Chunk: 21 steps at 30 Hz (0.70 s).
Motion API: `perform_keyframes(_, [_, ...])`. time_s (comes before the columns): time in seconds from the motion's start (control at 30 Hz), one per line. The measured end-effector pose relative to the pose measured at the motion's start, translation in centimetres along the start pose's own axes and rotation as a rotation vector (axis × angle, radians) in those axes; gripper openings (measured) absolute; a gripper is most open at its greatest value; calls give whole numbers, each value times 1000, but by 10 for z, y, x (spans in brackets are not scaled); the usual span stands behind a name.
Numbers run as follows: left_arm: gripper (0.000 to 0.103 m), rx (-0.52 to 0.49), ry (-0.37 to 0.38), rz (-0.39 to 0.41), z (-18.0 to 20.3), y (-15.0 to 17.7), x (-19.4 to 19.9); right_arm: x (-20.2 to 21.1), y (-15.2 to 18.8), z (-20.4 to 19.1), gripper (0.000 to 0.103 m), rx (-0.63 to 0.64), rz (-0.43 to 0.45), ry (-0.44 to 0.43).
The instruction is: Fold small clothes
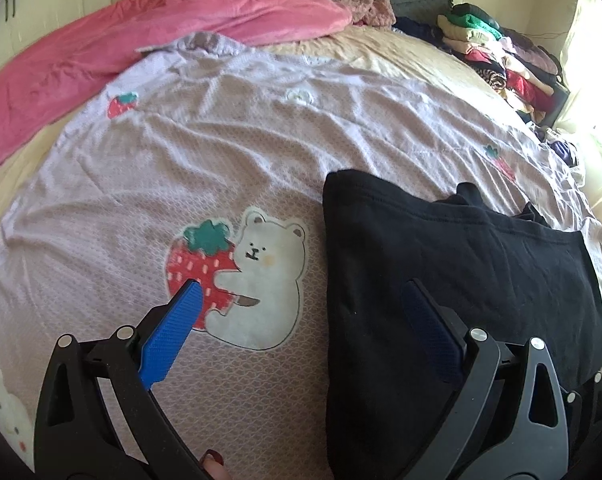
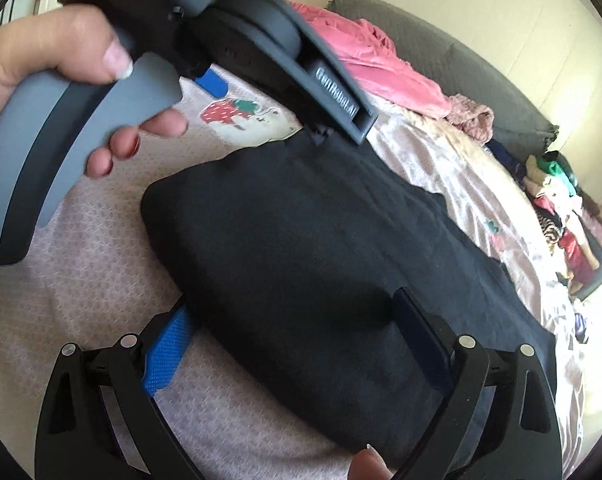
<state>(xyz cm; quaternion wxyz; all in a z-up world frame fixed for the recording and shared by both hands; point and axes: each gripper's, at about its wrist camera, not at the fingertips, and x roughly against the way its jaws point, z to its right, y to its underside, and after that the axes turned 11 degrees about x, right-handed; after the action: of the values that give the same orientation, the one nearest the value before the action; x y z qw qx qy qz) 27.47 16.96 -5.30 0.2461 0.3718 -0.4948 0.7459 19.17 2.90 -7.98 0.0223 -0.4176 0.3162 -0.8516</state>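
1. A black garment point(image 1: 453, 280) lies folded flat on a bed covered by a lilac sheet point(image 1: 221, 152) printed with bears and strawberries.
2. In the left wrist view its long axis runs from the near edge of the picture away toward the far right, with a straight left edge beside the bear print point(image 1: 261, 280) and a bunched, uneven end at the far side.
3. In the right wrist view the same garment point(image 2: 301, 248) stretches slantwise from upper left to lower right, with a rounded corner pointing left.
4. The left tool point(image 1: 301, 292) stands released, its jaws wide: one blue finger point(image 1: 181, 320) is over the strawberry print, the other over the black cloth, nothing clamped between them.
5. The right tool point(image 2: 293, 304) is also released and wide; its jaws straddle the near edge of the garment, the cloth lying between them, unpinched.
6. A hand point(image 2: 41, 56) grips the left tool's grey handle in the right wrist view.
7. A pink blanket point(image 1: 101, 52) lies crumpled at the far side of the bed, and a pile of mixed clothes point(image 1: 501, 56) sits at the far right.
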Motion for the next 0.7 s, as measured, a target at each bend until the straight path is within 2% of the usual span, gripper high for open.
perform_keyframes(0.07, [93,12,18,-17,-1,0,-5,2,2,7,69,-31,24,-21])
perform_keyframes(0.13, [93,27,26,-30,-2,2,-8,7,4,17,41,-69,48,-26])
perform_keyframes(0.23, [93,56,57,-60,-3,4,-12,16,9,35,17,-152,99,-79])
perform_keyframes(0.3, [93,90,104,-80,-4,3,-12,22,11,43,9,-192,125,-102])
perform_keyframes(0.37, [89,100,131,-86,-1,4,-11,29,14,46,8,-207,151,-125])
perform_keyframes(0.43, [79,114,182,-111,4,6,-11,33,15,44,7,-206,161,-120])
perform_keyframes(0.5, [58,142,242,-148,7,7,-14,36,17,45,7,-214,172,-125])
perform_keyframes(0.53, [55,154,274,-171,10,10,-16,38,17,42,7,-218,175,-127])
perform_keyframes(0.63, [39,163,287,-180,20,14,-17,39,21,42,7,-236,187,-132])
perform_keyframes(0.7, [20,164,289,-167,24,15,-13,42,24,42,7,-248,193,-137])
